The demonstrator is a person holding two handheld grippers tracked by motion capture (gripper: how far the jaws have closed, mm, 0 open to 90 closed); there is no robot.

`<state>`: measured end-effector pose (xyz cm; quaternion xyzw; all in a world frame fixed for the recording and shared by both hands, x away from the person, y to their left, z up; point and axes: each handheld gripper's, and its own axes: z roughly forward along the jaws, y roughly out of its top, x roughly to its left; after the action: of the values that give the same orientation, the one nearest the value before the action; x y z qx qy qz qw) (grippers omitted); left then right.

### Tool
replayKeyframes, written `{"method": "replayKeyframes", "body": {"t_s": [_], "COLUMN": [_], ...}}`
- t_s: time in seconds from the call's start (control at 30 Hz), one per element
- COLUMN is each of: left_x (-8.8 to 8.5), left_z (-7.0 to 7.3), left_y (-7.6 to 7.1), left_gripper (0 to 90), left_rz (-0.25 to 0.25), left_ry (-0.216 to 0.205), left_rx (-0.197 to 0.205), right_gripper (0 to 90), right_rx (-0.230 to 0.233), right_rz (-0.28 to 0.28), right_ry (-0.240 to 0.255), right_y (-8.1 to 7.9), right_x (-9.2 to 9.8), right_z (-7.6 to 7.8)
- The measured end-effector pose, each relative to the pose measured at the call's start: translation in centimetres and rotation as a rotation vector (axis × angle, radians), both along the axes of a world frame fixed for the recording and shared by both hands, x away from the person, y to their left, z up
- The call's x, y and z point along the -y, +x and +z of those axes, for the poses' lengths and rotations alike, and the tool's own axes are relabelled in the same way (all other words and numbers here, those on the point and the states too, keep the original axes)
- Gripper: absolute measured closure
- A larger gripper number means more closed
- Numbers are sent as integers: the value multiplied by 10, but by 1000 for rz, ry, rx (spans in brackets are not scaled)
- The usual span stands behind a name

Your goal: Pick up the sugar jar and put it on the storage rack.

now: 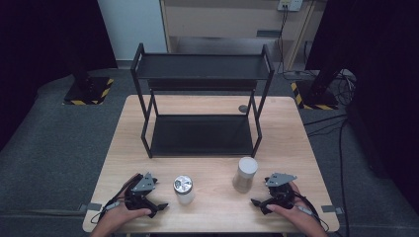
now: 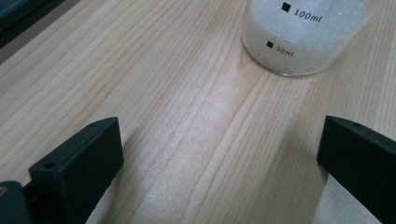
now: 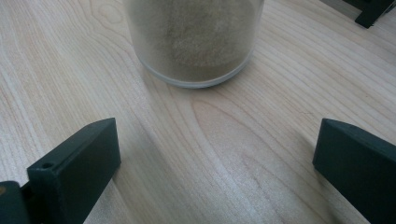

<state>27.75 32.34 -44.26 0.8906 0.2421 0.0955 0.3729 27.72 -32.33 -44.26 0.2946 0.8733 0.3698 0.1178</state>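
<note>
I had both grippers resting low on the bench [image 1: 217, 148], jaws spread wide with nothing between them. The left gripper [image 1: 148, 200] faced a clear beaker of white granules [image 1: 183, 189] just beside it; the right gripper [image 1: 269, 197] faced a jar of tan powder [image 1: 244, 174]. Beyond the beaker stood an empty black two-tier shelf [image 1: 201, 111], its path unobstructed, I judged.

Silver-lidded clear jar [image 1: 183, 189] stands just right of the left claw [image 1: 157, 205]; tan-filled, white-lidded jar [image 1: 244, 174] sits just left of the right claw [image 1: 259, 203].
</note>
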Motion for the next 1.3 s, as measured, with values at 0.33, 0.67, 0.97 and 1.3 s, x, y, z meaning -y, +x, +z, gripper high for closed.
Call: {"method": "replayKeyframes", "body": {"t_s": [0.33, 0.67, 0.97, 1.3], "left_x": [1, 7, 10, 16], "left_z": [0, 1, 4, 6], "left_y": [0, 0, -1, -3], "left_gripper": [0, 15, 19, 21], "left_rz": [2, -34, -57, -79], "left_ry": [-1, -2, -32, -54], "left_rx": [-1, 13, 32, 54], "right_gripper": [12, 12, 12, 12], "right_rx": [0, 0, 0, 0], "right_rz": [0, 0, 0, 0], "right_ry": [0, 0, 0, 0], "right_y": [0, 0, 0, 0], "right_x": [0, 0, 0, 0], "right_z": [0, 0, 0, 0]}}
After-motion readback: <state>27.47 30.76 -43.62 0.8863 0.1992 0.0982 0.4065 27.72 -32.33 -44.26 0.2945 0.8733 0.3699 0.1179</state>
